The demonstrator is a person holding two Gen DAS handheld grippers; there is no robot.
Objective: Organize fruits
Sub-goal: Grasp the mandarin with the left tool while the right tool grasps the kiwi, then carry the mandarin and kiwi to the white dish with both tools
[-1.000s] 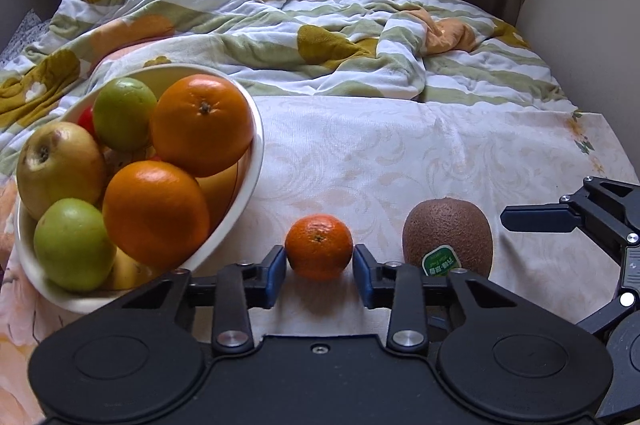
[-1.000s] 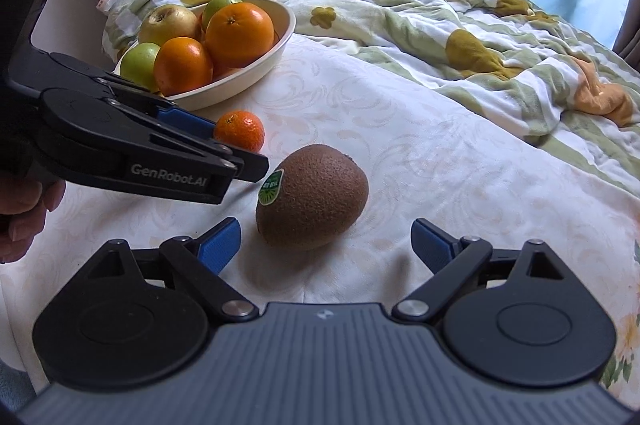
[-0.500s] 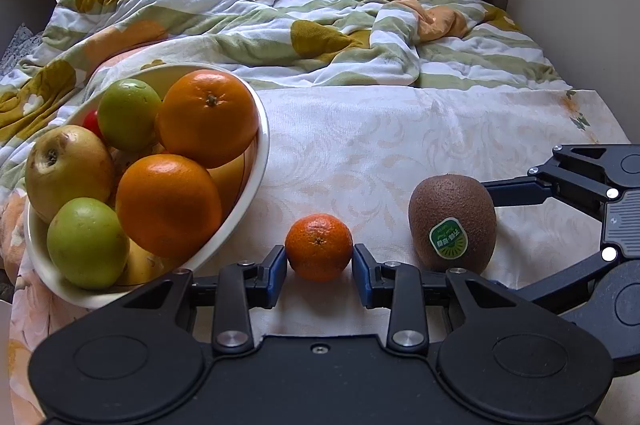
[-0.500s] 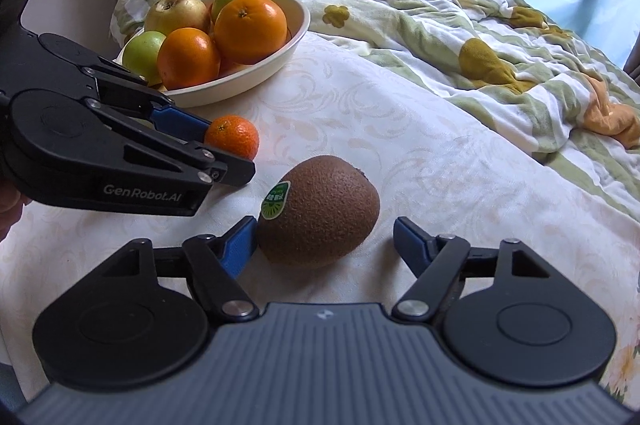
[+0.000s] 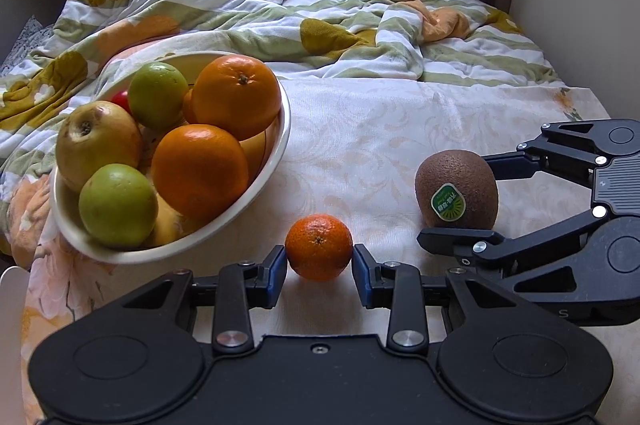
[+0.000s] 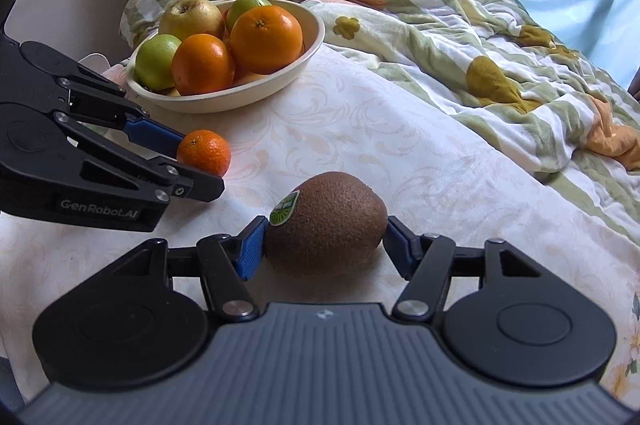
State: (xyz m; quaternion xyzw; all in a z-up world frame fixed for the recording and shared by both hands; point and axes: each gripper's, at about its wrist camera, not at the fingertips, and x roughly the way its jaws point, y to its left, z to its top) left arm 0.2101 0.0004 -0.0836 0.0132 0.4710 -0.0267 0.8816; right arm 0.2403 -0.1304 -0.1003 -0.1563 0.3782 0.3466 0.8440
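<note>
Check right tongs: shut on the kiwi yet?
Shut on it: in the right wrist view both blue pads of the right tongs touch the kiwi, which sits on the cloth.

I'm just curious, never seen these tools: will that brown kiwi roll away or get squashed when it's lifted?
The kiwi is egg-shaped, so it would likely wobble rather than roll far. Its fuzzy skin probably grips well. The right hand-held gripper closes on its long ends, so hard squeezing might bruise it.

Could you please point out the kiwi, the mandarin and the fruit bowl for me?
kiwi (image 6: 332, 221): right wrist view, middle of its brown skin.
mandarin (image 5: 319, 247): left wrist view, centre of its peel.
bowl (image 5: 256, 199): left wrist view, outer wall near the rim.
</note>
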